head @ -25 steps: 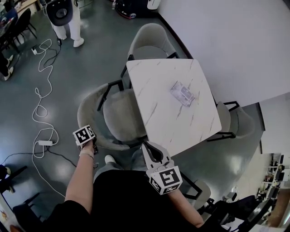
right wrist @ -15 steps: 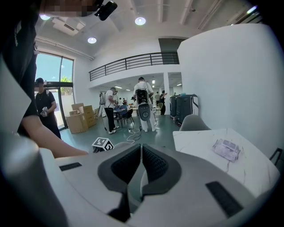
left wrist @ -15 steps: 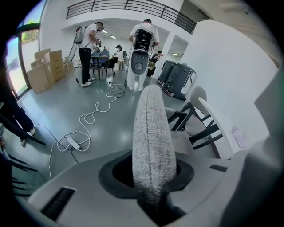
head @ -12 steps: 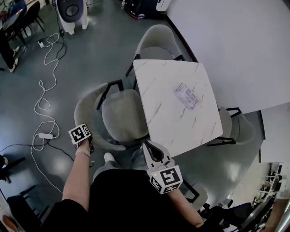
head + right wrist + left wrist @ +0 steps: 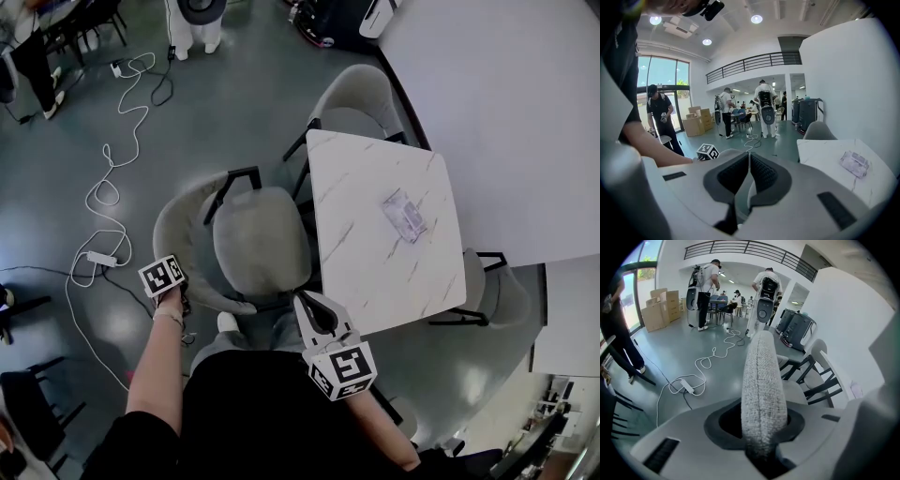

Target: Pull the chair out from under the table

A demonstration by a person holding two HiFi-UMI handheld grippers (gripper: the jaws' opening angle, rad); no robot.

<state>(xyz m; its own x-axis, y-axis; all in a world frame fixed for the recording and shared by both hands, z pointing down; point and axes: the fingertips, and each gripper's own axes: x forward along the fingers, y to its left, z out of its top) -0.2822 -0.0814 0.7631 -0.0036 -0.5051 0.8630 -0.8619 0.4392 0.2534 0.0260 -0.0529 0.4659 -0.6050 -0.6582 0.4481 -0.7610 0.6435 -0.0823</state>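
Now the white marble desk (image 5: 384, 234) fills the middle right of the head view. Just left of it stands the grey chair (image 5: 258, 239), its seat right beside the desk's left edge. At the lower left, the left tool (image 5: 183, 298) is clamped on the chair's fuzzy back rim. The right tool (image 5: 317, 309), at the bottom middle, is pinched closed with nothing in it. A small clear packet (image 5: 405, 214) lies on the desk.

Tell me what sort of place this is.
Probably a large open workspace or lab hall, not a home: a mezzanine railing, stacked cardboard boxes, and an extension cable trailing across the grey floor.
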